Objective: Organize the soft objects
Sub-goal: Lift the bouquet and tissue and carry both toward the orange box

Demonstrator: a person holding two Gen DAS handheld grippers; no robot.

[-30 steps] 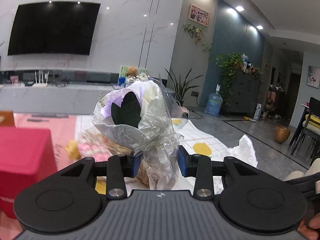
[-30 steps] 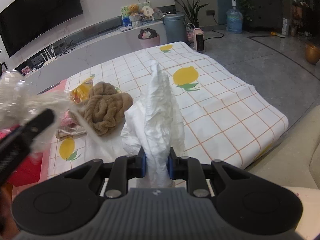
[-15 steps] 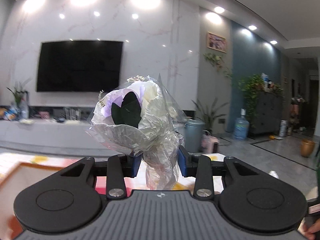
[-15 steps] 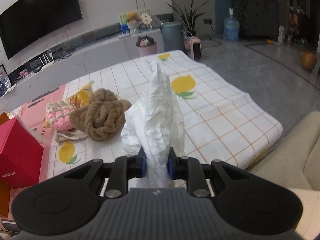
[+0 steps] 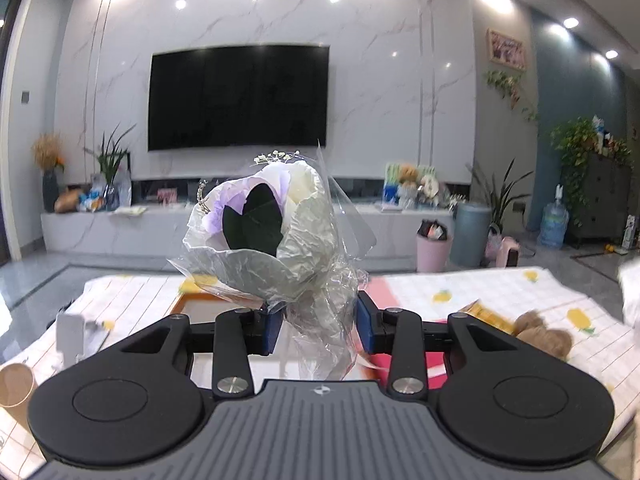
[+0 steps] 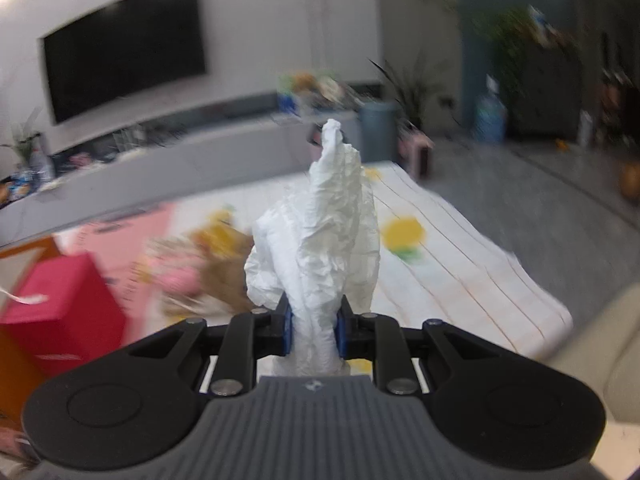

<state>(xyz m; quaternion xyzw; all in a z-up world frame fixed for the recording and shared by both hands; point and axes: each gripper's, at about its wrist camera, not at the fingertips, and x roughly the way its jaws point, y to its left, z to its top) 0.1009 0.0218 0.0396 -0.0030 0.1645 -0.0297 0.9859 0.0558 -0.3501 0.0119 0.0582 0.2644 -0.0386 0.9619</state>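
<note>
Containers: a red box (image 6: 60,312) stands at the left of the checked lemon-print cloth (image 6: 460,264); its contents are not visible. In the left wrist view an orange-rimmed tray or box (image 5: 200,304) lies on the cloth behind the left gripper; its interior is hidden by the bouquet. A pink bin (image 5: 434,250) holds dark material that cannot be identified.

The bouquet (image 5: 276,240), wrapped in crinkled film with a dark leaf and pale flowers, is clamped by its wrapped stem in the left gripper (image 5: 318,326). Its long axis runs forward from the fingers, head up and away from the camera.

The white crumpled cloth (image 6: 320,248) is pinched at its lower end in the right gripper (image 6: 313,330), with the jaws nearly closed on it. It stands upright and tapers to a point.

Both grippers are held above the cloth, level, facing the television wall. A brown knitted bundle (image 5: 544,336) lies on the cloth at right.
</note>
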